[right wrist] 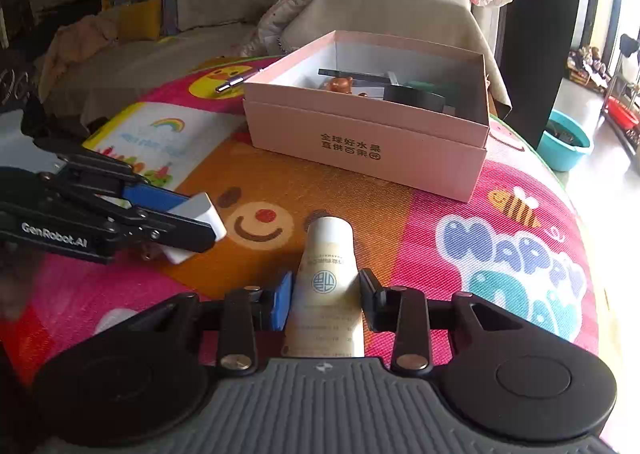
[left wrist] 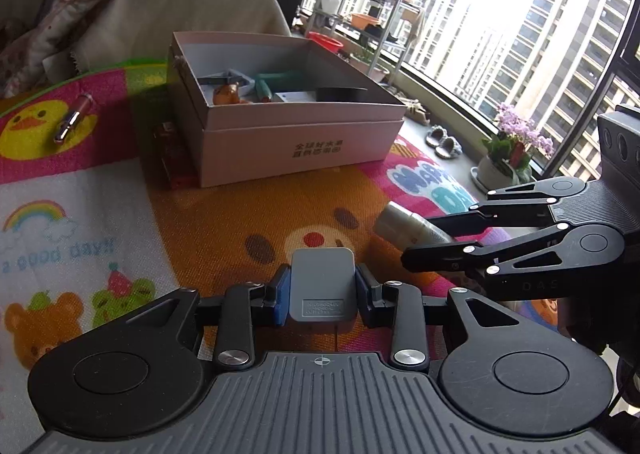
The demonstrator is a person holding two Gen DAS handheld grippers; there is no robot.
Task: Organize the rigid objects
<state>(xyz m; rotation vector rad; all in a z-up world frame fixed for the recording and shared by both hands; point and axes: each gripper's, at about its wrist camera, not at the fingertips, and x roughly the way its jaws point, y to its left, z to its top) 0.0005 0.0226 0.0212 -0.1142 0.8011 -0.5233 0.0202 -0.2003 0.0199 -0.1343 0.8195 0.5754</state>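
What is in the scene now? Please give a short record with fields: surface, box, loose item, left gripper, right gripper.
surface: colourful cartoon mat
box: open pink box on the mat, already holding several items
loose item: metal pen on the mat, left of the box in the left wrist view
left gripper: left gripper shut on a grey adapter
right gripper: right gripper shut on a cream tube, cap toward the box

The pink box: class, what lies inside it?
Inside the pink box: a brown figurine, a black round thing, green and grey pieces. Its near wall hides the floor and anything lower.
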